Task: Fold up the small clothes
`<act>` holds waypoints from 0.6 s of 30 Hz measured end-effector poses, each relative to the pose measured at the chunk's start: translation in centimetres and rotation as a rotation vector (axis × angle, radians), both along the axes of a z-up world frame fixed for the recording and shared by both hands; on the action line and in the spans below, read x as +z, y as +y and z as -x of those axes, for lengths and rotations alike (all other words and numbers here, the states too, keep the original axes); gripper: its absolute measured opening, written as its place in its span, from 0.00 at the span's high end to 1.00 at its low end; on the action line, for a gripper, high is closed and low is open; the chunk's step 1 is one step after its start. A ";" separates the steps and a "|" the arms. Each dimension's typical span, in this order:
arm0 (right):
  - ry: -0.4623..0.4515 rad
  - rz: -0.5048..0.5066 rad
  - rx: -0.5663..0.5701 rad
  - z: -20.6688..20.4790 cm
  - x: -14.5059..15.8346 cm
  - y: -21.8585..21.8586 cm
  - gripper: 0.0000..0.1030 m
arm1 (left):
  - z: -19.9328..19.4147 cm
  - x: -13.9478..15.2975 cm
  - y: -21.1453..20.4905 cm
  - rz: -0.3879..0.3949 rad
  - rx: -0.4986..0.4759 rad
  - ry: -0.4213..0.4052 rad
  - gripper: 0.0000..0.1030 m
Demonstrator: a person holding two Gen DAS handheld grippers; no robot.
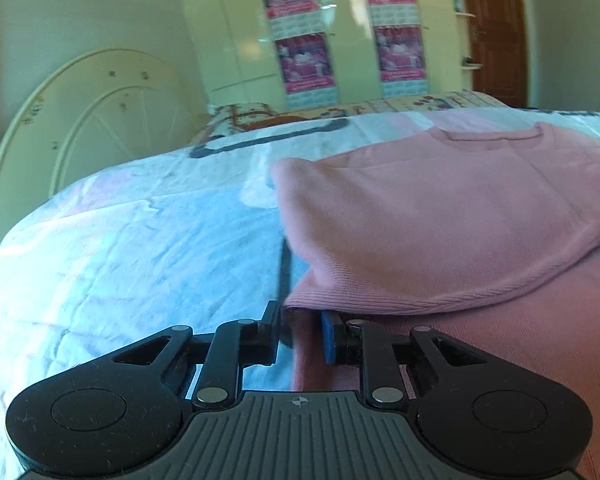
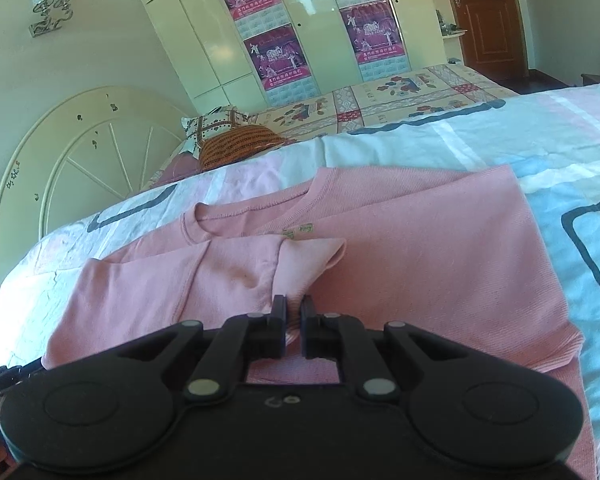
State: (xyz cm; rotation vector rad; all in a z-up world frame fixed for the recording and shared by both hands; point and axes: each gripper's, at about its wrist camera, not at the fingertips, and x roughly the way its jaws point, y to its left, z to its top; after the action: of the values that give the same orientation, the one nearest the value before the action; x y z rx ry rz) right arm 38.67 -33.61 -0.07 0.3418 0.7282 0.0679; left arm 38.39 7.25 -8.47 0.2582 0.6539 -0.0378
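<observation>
A pink sweater [image 2: 420, 264] lies spread on a bed [image 2: 500, 136] covered by a pale blue, white and pink quilt with dark outlined shapes. Its round neckline points toward the white arched headboard [image 2: 80, 152], and the body lies flat across the quilt. In the right wrist view, one sleeve is folded inward over the chest, and its cuff end rises into a small peak just in front of the right tongs [image 2: 295, 314]. The right tongs are drawn close together with pink fabric pinched between them, so they are clamped on the sleeve of the sweater. In the left wrist view, the left tongs [image 1: 300, 320] sit at the sweater's [image 1: 440, 220] ribbed lower edge, where a fold of fabric drapes over the tips. A gap shows between their two fingers, with pink cloth visible in it, and the blue pad of one finger [image 1: 330, 336] lies under the hem; I cannot tell whether they actually grip the cloth. That view is blurred. Beyond the bed stands a cream wardrobe [image 2: 204, 40] with magenta calendar posters [image 2: 276, 60] on its doors, a patterned pillow [image 2: 220, 124] lies near the headboard, and a brown door [image 2: 484, 16] is at the far right.
</observation>
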 end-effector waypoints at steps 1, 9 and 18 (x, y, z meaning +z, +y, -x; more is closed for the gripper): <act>0.003 0.005 0.002 0.0 0.0 0.0 0.93 | 0.1 0.1 -0.2 -0.021 -0.004 -0.016 0.79; -0.013 0.013 -0.014 0.8 0.0 0.0 0.93 | 1.1 1.2 2.0 0.199 0.140 -0.106 0.93; 0.039 0.017 -0.015 1.0 -1.6 -0.4 0.93 | 0.6 -0.9 1.8 0.198 0.211 0.003 0.87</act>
State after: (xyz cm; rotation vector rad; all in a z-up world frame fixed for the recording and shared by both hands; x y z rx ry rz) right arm 37.72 -34.04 -1.64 0.3329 0.7638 0.0404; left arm 37.82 9.08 -9.36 -0.0023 0.6721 0.0991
